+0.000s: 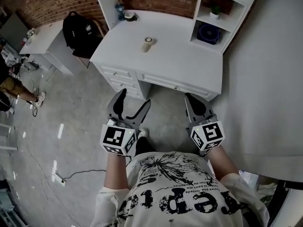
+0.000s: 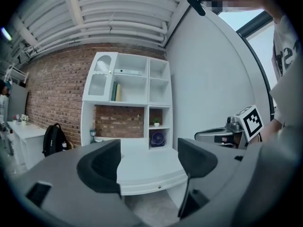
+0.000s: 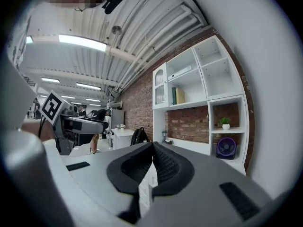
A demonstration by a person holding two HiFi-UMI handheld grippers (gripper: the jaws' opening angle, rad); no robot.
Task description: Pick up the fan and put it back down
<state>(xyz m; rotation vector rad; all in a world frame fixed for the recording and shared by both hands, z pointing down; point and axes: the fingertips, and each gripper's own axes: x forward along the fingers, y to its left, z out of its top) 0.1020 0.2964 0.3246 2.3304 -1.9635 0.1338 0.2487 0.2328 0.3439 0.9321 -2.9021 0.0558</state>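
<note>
The purple fan (image 1: 209, 33) stands in the lower cubby of the white shelf unit on the desk (image 1: 180, 60), well ahead of both grippers. It also shows small and far in the left gripper view, fan (image 2: 157, 138), and in the right gripper view, fan (image 3: 226, 148). My left gripper (image 1: 135, 98) is held over the floor in front of the desk drawers, jaws wide apart with nothing between them, left gripper (image 2: 149, 162). Beside it my right gripper (image 1: 190, 98) has its pads pressed together and empty, right gripper (image 3: 152, 162).
A small beige round object (image 1: 148, 42) lies mid-desk and a potted plant (image 1: 215, 12) sits in the cubby above the fan. A black backpack (image 1: 78, 30) leans by a side table (image 1: 42, 41). A white wall (image 1: 265, 79) runs along the right. A person (image 1: 14, 86) stands far left.
</note>
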